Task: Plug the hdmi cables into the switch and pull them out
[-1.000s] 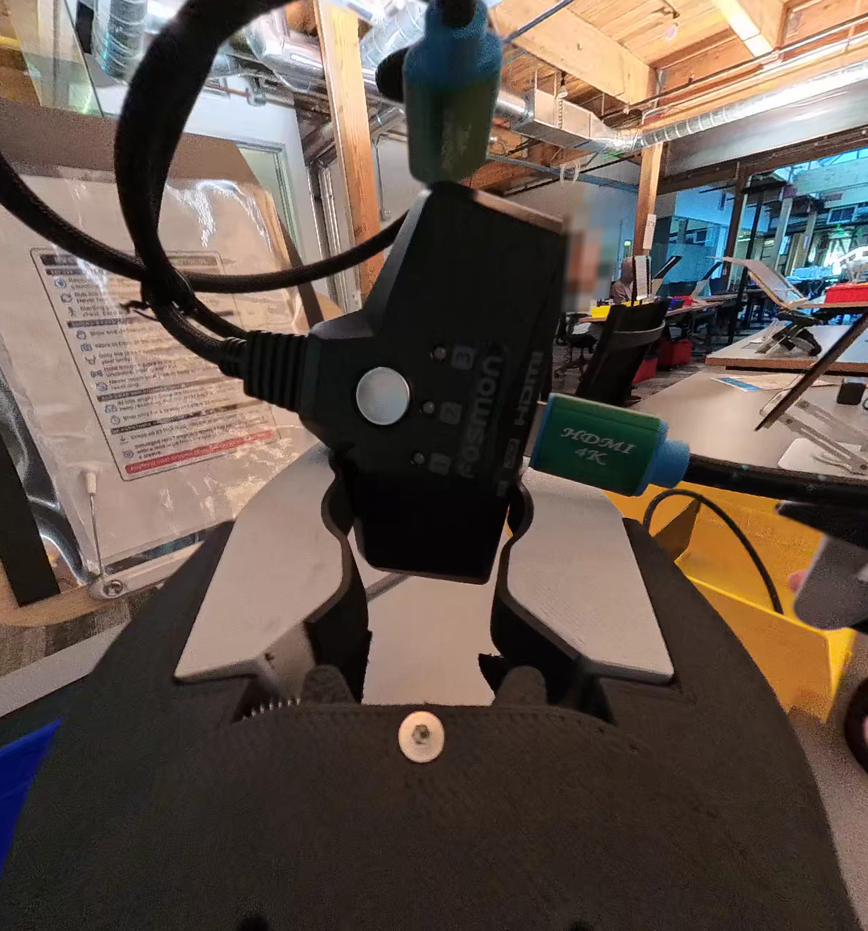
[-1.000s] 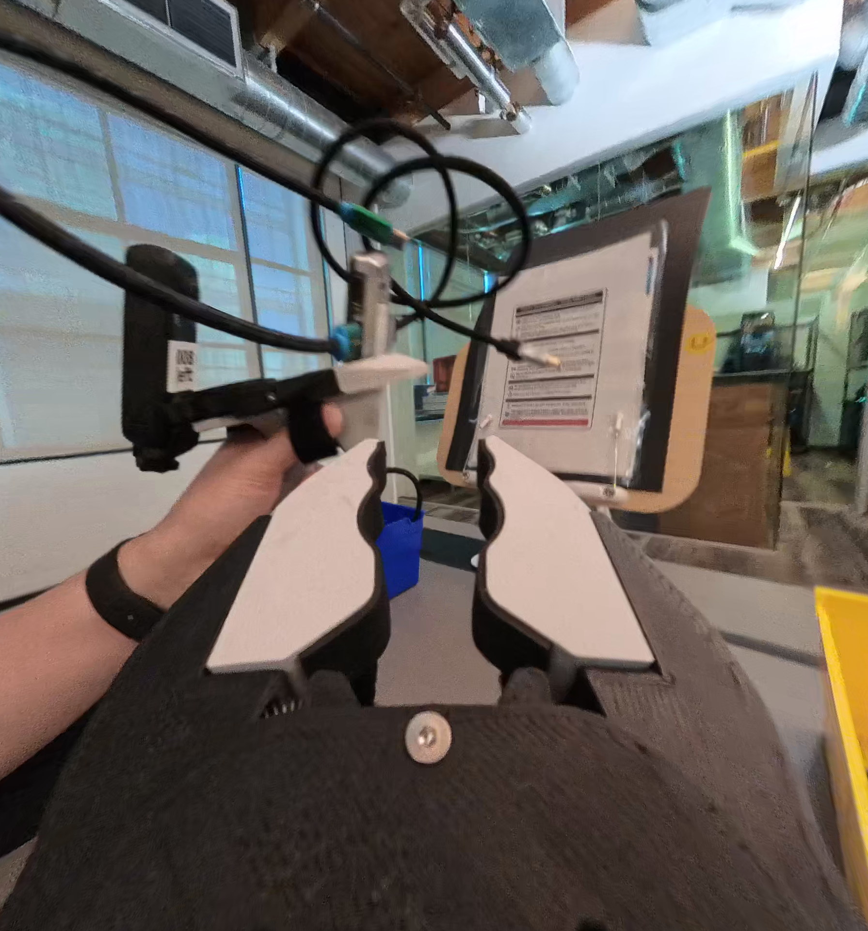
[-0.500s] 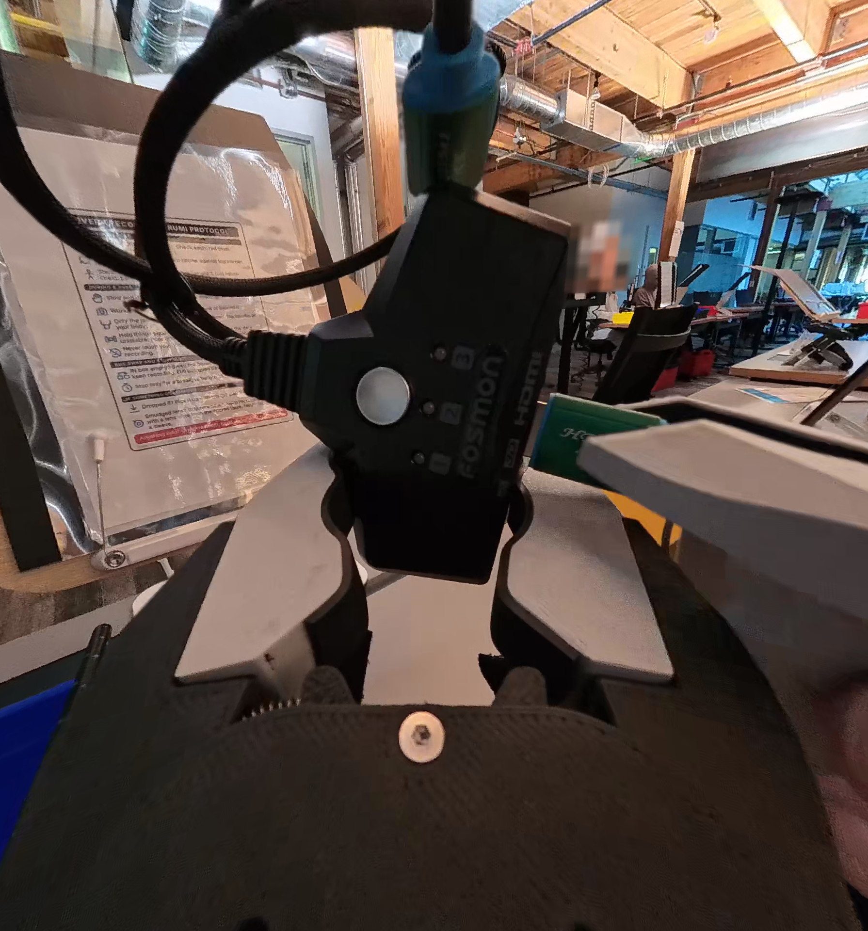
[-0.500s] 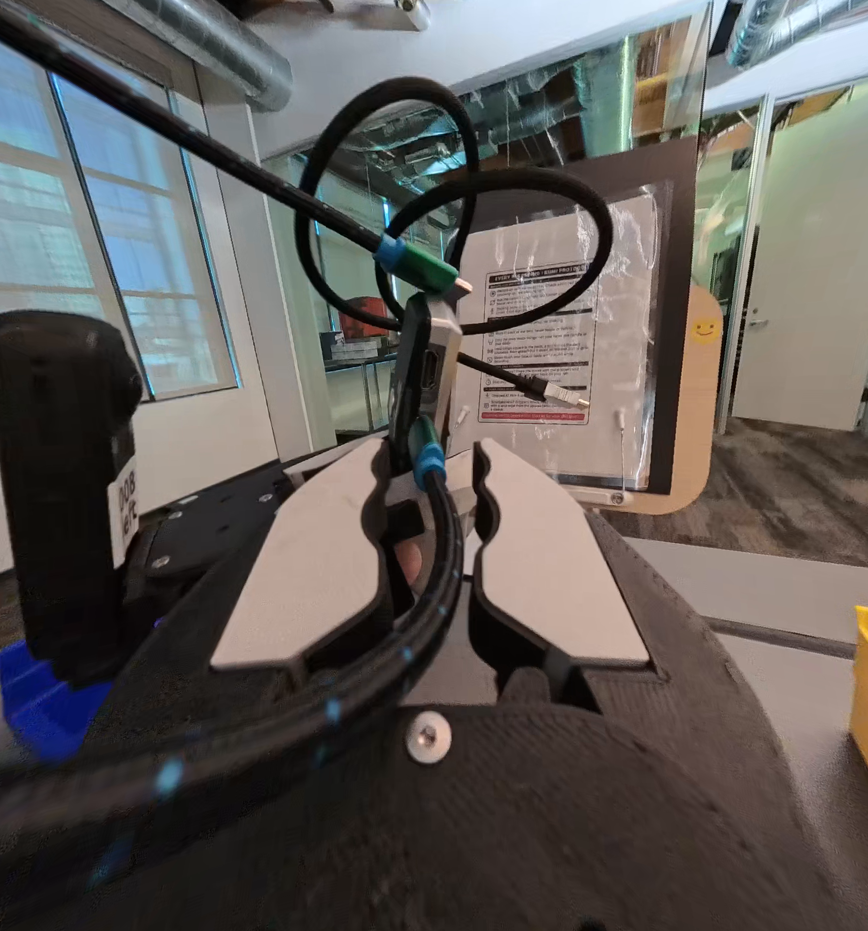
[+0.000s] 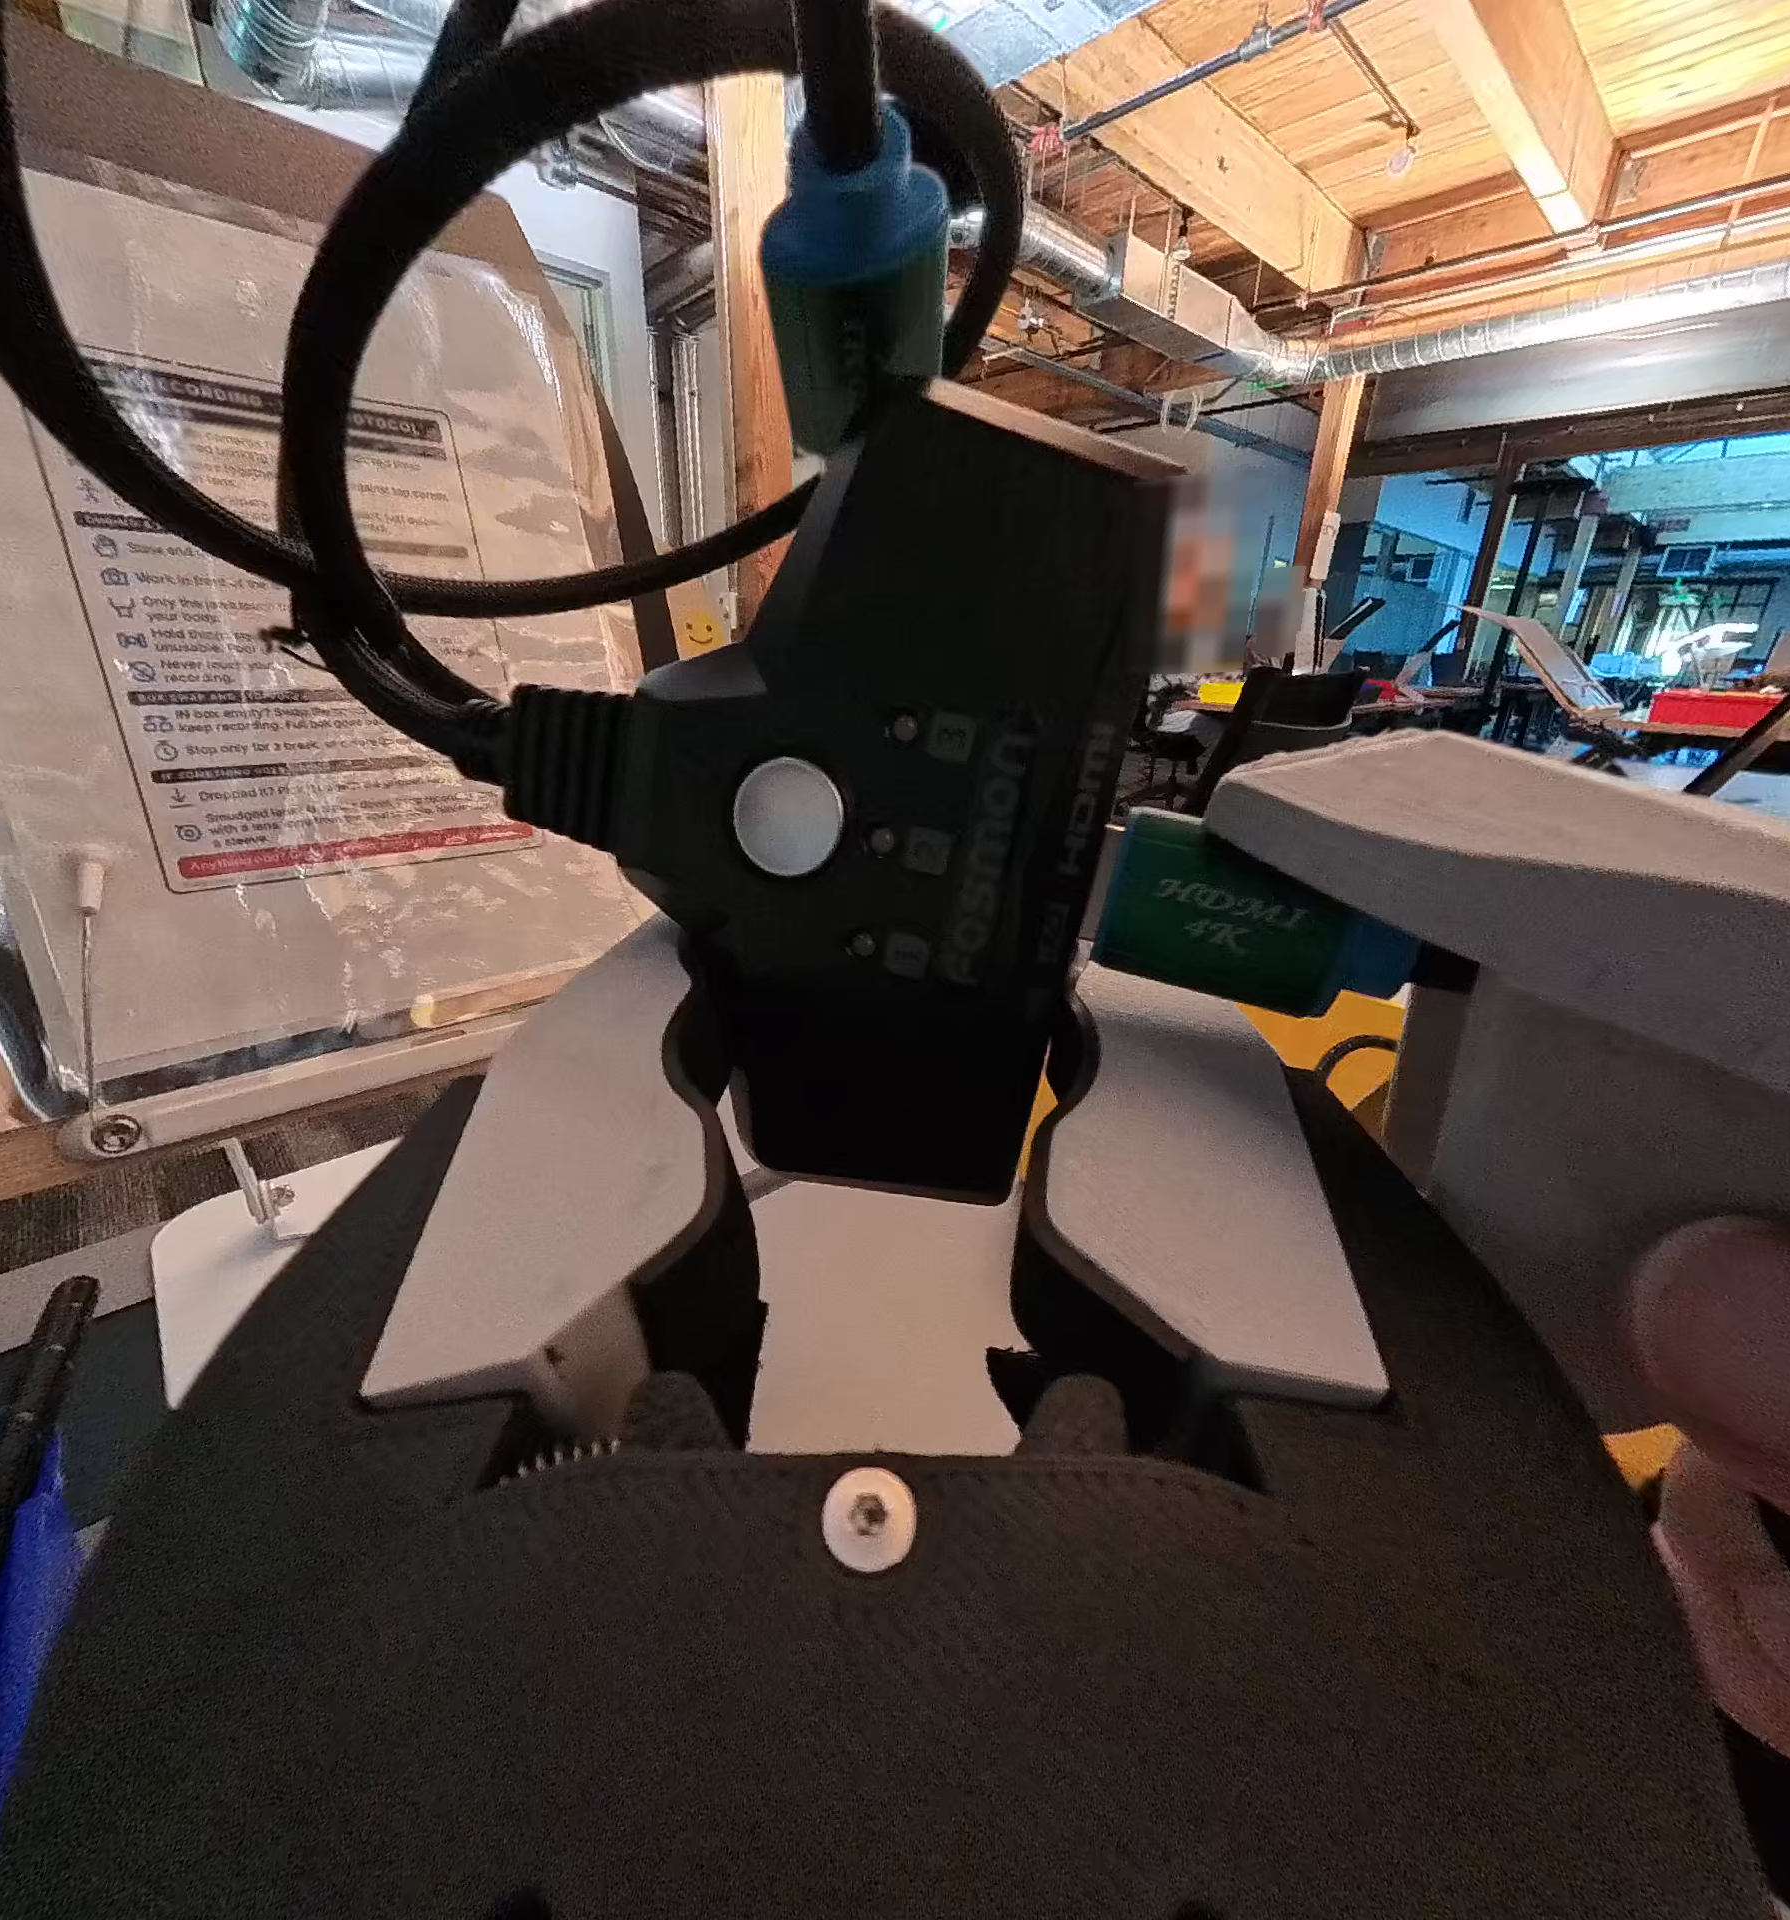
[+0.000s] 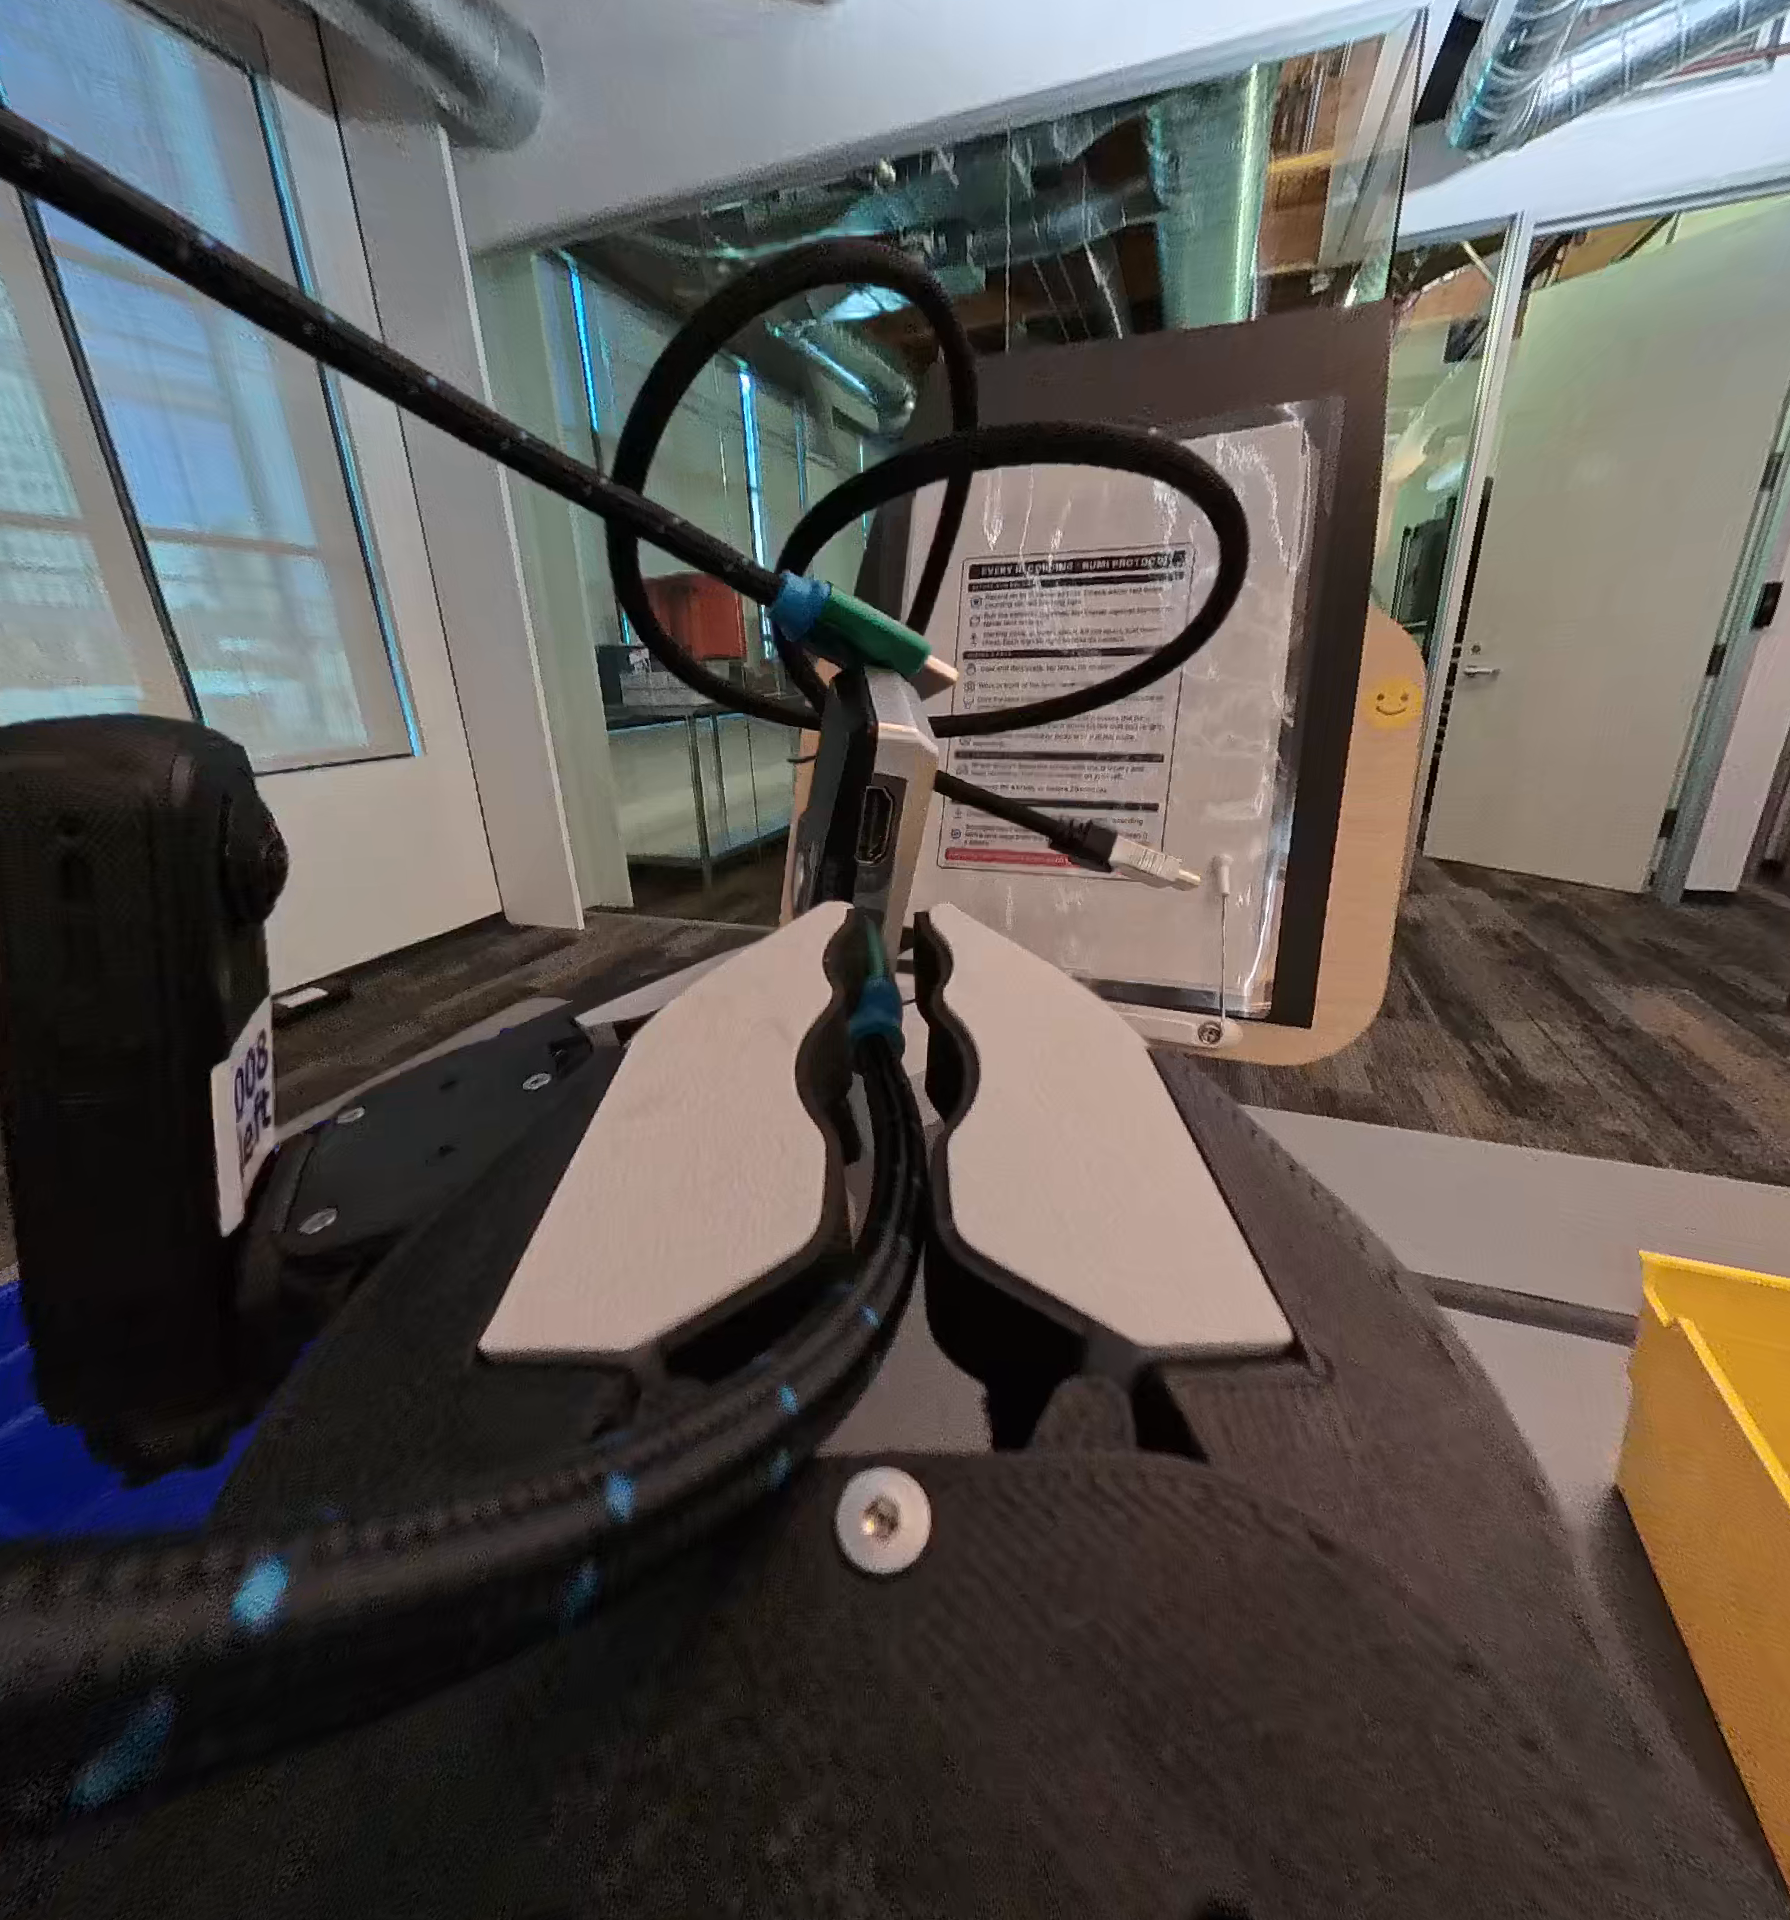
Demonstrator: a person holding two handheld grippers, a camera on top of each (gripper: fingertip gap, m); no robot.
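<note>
One black switch (image 5: 901, 790) sits at centre; two green plugs, one (image 5: 849, 301) at twelve o'clock and one (image 5: 1218, 925) at three o'clock; two grippers; one yellow bin (image 6: 1743, 1475) at four o'clock; one laminated sheet (image 6: 1109, 717) at one o'clock.

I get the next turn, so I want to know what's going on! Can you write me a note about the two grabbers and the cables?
Left gripper: shut on the black switch, holding it up in the air.
Right gripper: shut on the side green plug. This plug meets the switch's port side and looks plugged in, though I cannot tell how deep.
Second green plug: loose above the switch with its metal tip bare, not in any port.
One empty port shows.
Left to do: probably pull the side plug out, then plug in and pull out the second one.
</note>
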